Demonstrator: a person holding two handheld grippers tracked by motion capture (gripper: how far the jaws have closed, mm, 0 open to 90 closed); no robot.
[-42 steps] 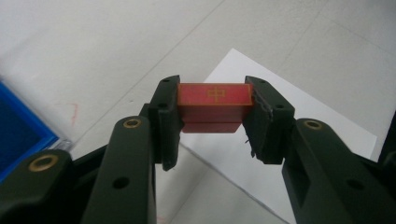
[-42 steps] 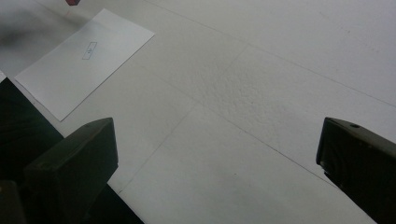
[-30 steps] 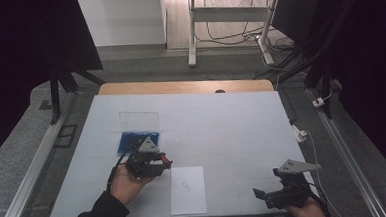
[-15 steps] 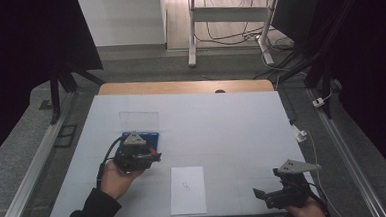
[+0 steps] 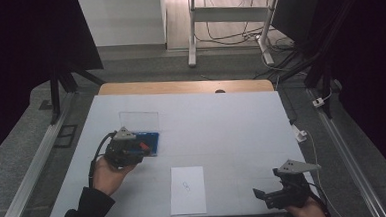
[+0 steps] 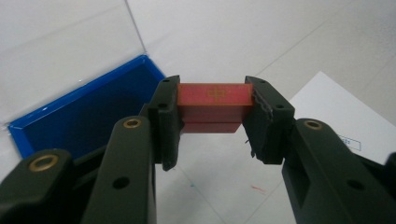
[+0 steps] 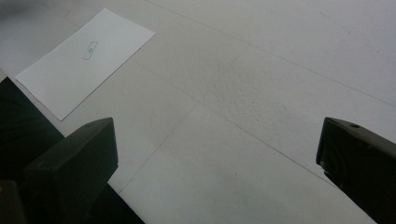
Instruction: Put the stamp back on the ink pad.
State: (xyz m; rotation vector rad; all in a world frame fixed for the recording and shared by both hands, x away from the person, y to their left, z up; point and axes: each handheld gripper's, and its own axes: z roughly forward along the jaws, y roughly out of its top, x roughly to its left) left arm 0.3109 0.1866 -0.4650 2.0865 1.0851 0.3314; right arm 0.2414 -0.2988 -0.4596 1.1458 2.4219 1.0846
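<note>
**Left gripper clamps red block by blue box; right gripper idle, wide open**

Between the left gripper's (image 6: 212, 123) jaws sits a small red block (image 6: 212, 107), pinched at both ends, jaws closed down to the block's width. Block is level, lifted off the table, a faint stamped mark on its top face. Just to the left of the jaws and slightly beyond: an open blue box (image 6: 70, 121), dark blue inside, its clear lid (image 6: 60, 51) standing open behind it. Block is not inside the box in the left gripper view; it hangs beside the box's near right corner. To the right of the jaws, a corner of a white paper sheet (image 6: 336, 116) lies flat on the table.

High view: left gripper (image 5: 135, 149) held by the left hand (image 5: 109, 173), overlapping the near edge of the blue box (image 5: 150, 141). Paper sheet (image 5: 187, 189) is off to its right and nearer the person, well apart. White table (image 5: 222, 122) under everything.

Right gripper (image 5: 271, 197) at the near right table edge, jaws spread wide, nothing between them, not touching anything. In the right gripper view the paper sheet (image 7: 86, 56) lies ahead and left of its jaws, bare table between.

Versus earlier: the left gripper has moved left and away from the person, from beside the paper sheet to the box edge, block still in its grip. Right gripper unchanged. Paper sheet and box unmoved.
</note>
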